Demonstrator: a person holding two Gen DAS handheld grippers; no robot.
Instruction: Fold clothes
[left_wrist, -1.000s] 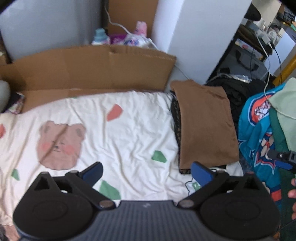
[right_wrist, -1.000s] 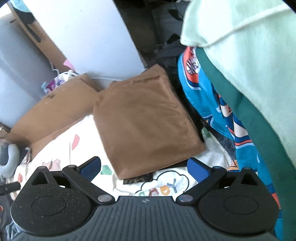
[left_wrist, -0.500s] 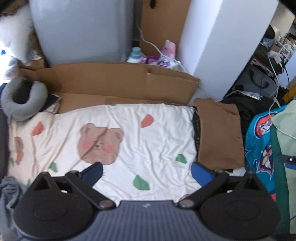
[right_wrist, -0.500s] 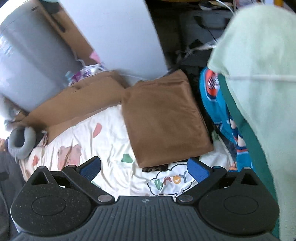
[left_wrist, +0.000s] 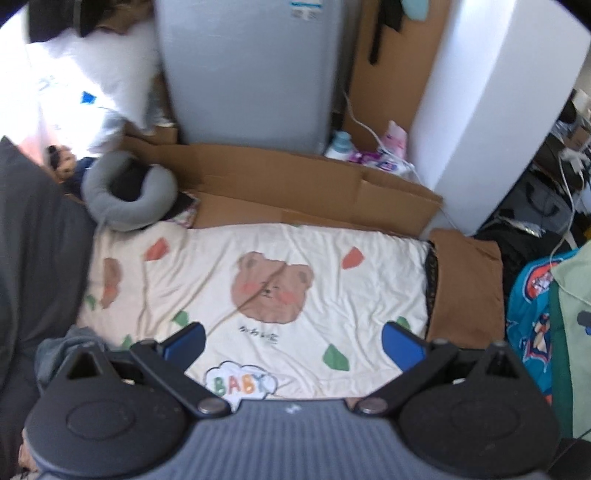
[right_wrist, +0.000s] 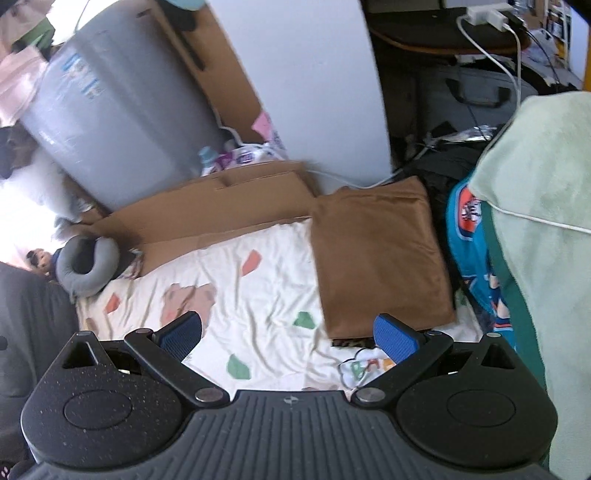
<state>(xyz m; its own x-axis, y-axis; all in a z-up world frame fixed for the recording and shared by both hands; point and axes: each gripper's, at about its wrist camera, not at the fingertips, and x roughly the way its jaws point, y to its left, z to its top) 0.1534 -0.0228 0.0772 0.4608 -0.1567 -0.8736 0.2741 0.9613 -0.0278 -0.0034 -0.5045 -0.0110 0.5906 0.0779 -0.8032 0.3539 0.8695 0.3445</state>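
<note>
- Left gripper (left_wrist: 291, 341) and right gripper (right_wrist: 288, 338) hover with jaws spread wide, holding nothing, above the bear-print blanket (left_wrist: 258, 280).
- A folded brown garment (right_wrist: 376, 254) lies at the blanket's right edge, atop a darker piece.
- Soft, light and limp, likely; best pinched at corners or hem.

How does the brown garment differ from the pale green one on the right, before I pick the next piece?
The brown garment is folded into a flat rectangle; the pale green garment is an unfolded heap. The brown one lies low on the bear-print blanket's right edge, atop something dark; the green one sits higher, on a teal layer beside a blue printed fabric. Brown is bare; a white cord crosses the green. Both are plain, and neither tool touches them.
</note>
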